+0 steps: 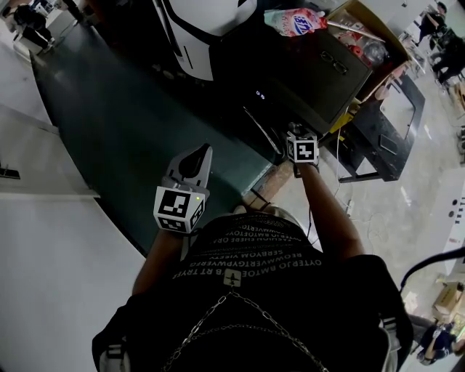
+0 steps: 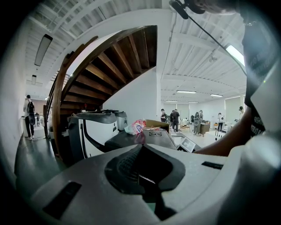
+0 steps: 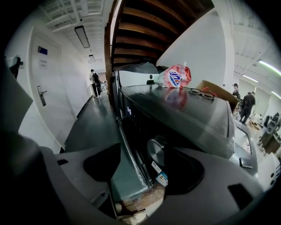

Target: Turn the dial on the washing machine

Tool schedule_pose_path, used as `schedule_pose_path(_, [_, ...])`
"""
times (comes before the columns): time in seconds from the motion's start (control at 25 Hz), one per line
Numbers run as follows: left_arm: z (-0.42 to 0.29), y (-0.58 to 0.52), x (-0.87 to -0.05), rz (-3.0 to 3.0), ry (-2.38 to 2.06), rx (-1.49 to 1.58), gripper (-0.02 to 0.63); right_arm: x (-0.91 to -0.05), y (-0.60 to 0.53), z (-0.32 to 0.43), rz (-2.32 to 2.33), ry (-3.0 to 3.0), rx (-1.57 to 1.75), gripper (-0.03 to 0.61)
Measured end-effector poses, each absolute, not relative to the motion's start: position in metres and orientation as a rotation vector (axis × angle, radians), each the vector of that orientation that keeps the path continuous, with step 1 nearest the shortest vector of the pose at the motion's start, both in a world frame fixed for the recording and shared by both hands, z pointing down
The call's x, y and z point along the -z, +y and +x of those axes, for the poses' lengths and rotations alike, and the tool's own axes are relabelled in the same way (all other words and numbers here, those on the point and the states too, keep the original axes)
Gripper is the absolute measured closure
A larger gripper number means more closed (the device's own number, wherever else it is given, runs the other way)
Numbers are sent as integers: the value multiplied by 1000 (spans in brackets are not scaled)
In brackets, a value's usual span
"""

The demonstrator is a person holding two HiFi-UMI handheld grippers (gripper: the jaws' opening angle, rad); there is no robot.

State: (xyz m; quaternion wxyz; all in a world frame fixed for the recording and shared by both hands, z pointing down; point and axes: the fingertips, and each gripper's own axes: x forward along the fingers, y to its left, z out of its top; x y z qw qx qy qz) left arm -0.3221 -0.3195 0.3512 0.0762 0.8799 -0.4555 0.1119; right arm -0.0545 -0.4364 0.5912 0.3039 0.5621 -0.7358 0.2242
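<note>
At washing machine [image 3: 189,118] front edge: right hand-held gripper [image 3: 142,165] agape, dial [image 3: 156,150] near.

Pink pouch [image 1: 294,22] near glasses [image 1: 334,63], beside cardboard box [image 3: 217,91].

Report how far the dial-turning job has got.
Done: the right gripper is at the front of the washer, jaws open, with the dial between them, nearer one jaw. In hand: lining up, nothing gripped. Left: close on the dial and turn it. The left gripper is held back, shut and empty.
</note>
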Motion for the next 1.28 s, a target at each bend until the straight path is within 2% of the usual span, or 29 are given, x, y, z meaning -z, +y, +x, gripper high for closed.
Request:
schedule_pose_path(0.28, [-323,-315,-354,2635,-1353,-344,607,-617,-421,-61,1407,-1931,-745,282])
schedule_pose_path(0.56, [-324,-311,-360,2633,-1340,-373,607,-586,-438,-52,1517,-1937,-536,284])
schedule_pose_path(1.04, [-321,-307,-371,2620,-1319,-383,607,-615,-431,-38,1509,-1895,-701,278])
schedule_pose_path(1.28, [-322,-309,-371,2625,-1316,-383,607,-602,-434,-45,1506,-1930,-656,278])
